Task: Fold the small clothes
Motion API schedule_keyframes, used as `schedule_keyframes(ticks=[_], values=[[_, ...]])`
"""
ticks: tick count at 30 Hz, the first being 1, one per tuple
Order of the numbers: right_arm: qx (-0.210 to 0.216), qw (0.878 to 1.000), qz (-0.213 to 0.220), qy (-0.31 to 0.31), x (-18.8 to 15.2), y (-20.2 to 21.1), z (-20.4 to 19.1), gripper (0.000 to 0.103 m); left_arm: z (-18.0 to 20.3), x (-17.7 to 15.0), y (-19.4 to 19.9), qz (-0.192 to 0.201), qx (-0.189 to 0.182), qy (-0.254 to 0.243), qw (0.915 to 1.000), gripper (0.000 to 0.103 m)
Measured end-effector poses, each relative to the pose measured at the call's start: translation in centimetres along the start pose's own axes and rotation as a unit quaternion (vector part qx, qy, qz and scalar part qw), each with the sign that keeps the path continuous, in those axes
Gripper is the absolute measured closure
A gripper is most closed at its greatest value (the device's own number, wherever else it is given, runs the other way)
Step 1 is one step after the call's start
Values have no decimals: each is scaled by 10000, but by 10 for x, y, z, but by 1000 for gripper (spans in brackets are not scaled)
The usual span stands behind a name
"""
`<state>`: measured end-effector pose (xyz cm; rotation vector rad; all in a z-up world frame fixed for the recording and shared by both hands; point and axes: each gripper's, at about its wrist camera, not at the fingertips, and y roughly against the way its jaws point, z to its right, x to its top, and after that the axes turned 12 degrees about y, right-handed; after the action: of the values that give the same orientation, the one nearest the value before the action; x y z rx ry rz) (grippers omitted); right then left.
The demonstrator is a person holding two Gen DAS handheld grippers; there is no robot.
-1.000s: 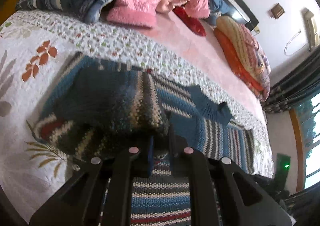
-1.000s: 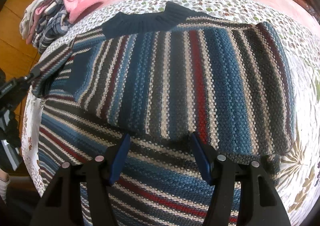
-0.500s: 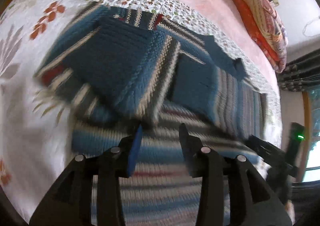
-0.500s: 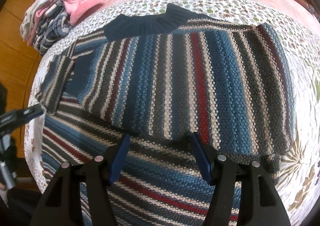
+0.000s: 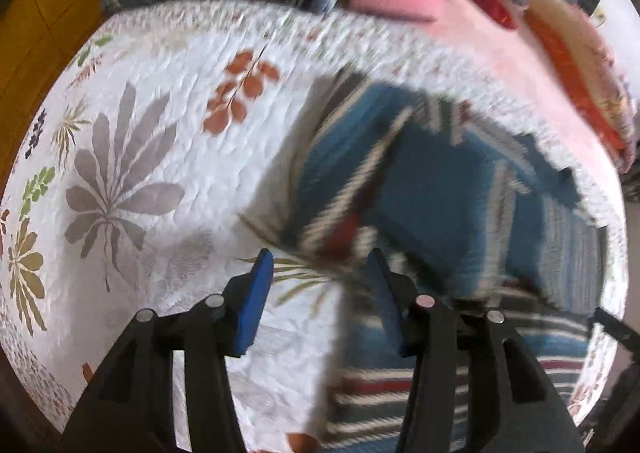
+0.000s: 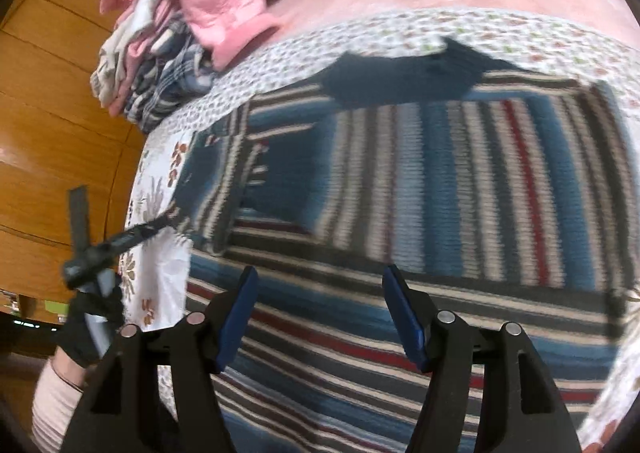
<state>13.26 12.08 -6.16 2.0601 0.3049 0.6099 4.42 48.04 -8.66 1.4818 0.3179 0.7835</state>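
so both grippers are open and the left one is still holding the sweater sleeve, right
Not quite. Both grippers are open, but the left gripper holds nothing: the left wrist view shows its fingers spread apart with only the quilt and the sweater edge beyond them. The right gripper is open too, above the sweater.

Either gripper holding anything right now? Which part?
Nothing held. Left gripper is open over the quilt beside the striped knitted sweater; right gripper is open above the sweater's lower part.
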Motion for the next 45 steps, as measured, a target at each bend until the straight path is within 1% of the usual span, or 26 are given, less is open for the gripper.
schedule_keyframes(ticks=[1, 3, 4, 6, 8, 11, 14, 16, 18, 19, 20, 21, 22, 23, 25, 29, 32, 35, 37, 39, 42, 45], values=[[-4, 10000, -30, 29, 5, -7, -9, 38, 2, -3, -9, -56, 150, -197, 9997, 56], [40, 9999, -75, 67, 15, -22, -25, 38, 3, -6, -22, -266, 259, -376, 9986, 56], [119, 9999, -104, 46, 19, -30, -32, 38, 2, -6, -25, -341, 265, -344, 9985, 56], [286, 9995, -153, -29, 28, -49, -47, 38, -3, -3, -22, -320, 176, -207, 9991, 56], [340, 9992, -189, -61, 35, -65, -58, 38, -8, 5, -12, -165, 17, -29, 9999, 56], [419, 9987, -278, -109, 43, -92, -75, 38, -21, 14, 9, 204, -221, 280, 9992, 54], [418, 9981, -428, -125, 51, -116, -86, 36, -32, 21, 23, 530, -234, 588, 9966, 54], [352, 9977, -551, -165, 54, -132, -91, 36, -33, 24, 26, 620, -247, 704, 9953, 54], [419, 9972, -584, -216, 56, -143, -94, 38, -33, 26, 28, 646, -243, 791, 9945, 54], [454, 9969, -605, -221, 57, -147, -97, 46, -36, 26, 30, 641, -255, 817, 9943, 54], [489, 9967, -614, -218, 57, -150, -98, 61, -36, 26, 29, 630, -261, 842, 9941, 54], [532, 9964, -630, -209, 57, -153, -100, 68, -38, 26, 29, 620, -267, 841, 9942, 54], [490, 9966, -638, -197, 57, -154, -102, 76, -36, 26, 29, 626, -269, 823, 9943, 54], [462, 9969, -617, -173, 57, -152, -103, 82, -38, 24, 31, 653, -271, 799, 9943, 54], [566, 9973, -462, -25, 60, -141, -108, 86, -38, 27, 30, 708, -284, 766, 9941, 54], [533, 9981, -258, 159, 63, -104, -108, 88, -39, 28, 37, 854, -401, 787, 9924, 54], [378, 9990, -150, 190, 67, -74, -97, 88, -36, 26, 39, 863, -463, 771, 9922, 54], [89, 9997, -34, 212, 71, -45, -76, 88, -27, 23, 37, 828, -481, 629, 9934, 54], [-69, 9998, 4, 165, 73, -33, -64, 88, -20, 21, 37, 817, -493, 485, 9943, 54], [-313, 9994, 45, 103, 75, -24, -48, 88, -14, 18, 37, 803, -521, 390, 9946, 54], [-662, 9978, 25, 1, 76, -20, -24, 88, -4, 14, 36, 794, -525, 203, 9953, 52], [-901, 9959, -18, -108, 72, -25, -4, 88, 3, 11, 35, 778, -522, 71, 9956, 52]])
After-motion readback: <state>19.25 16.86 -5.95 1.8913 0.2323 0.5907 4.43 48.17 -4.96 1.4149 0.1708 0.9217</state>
